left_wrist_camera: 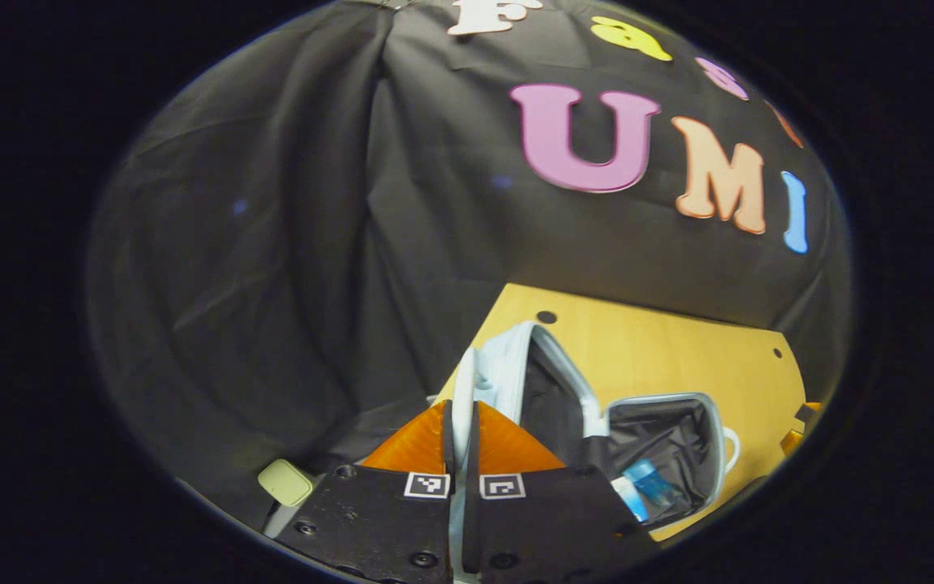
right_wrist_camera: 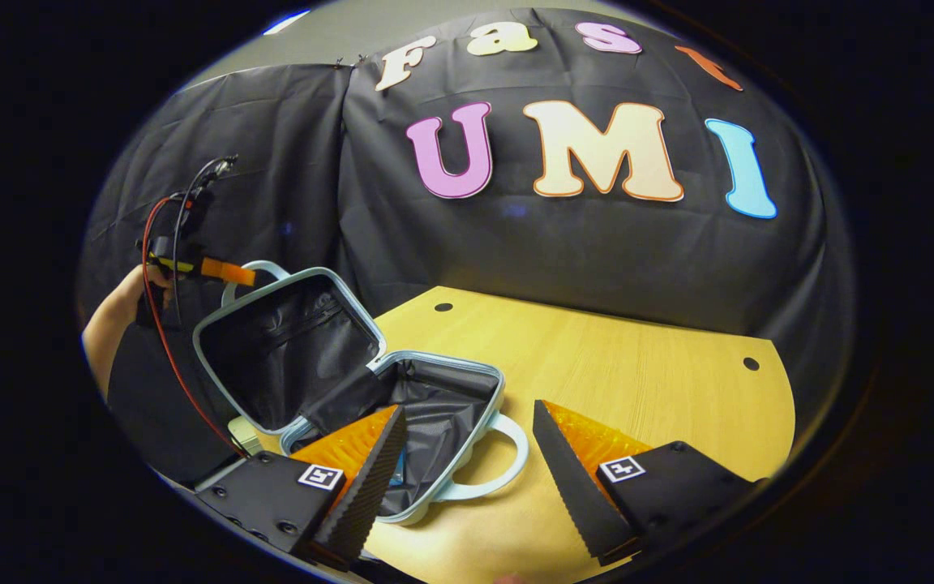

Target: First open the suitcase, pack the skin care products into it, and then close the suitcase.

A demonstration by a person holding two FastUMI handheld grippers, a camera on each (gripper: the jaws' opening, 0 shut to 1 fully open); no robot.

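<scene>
A light blue suitcase lies open on the wooden table, its black-lined lid (right_wrist_camera: 280, 349) standing tilted back and its base (right_wrist_camera: 443, 405) flat. My left gripper (left_wrist_camera: 461, 422) is shut on the lid's top edge by the handle, and a pale strip runs between its fingers. From the right gripper view, that left gripper (right_wrist_camera: 228, 272) is at the lid's upper corner, held by a hand (right_wrist_camera: 122, 312). Blue skin care products (left_wrist_camera: 645, 487) lie in the base (left_wrist_camera: 666, 438). My right gripper (right_wrist_camera: 468, 407) hangs open just above the base's front handle (right_wrist_camera: 499, 462), with nothing between its fingers.
The wooden table (right_wrist_camera: 637, 365) stretches to the right of the suitcase, with small holes near its far edge. A small pale square thing (left_wrist_camera: 284, 481) lies at the table's left end behind the lid. Black cloth walls close off the back and left.
</scene>
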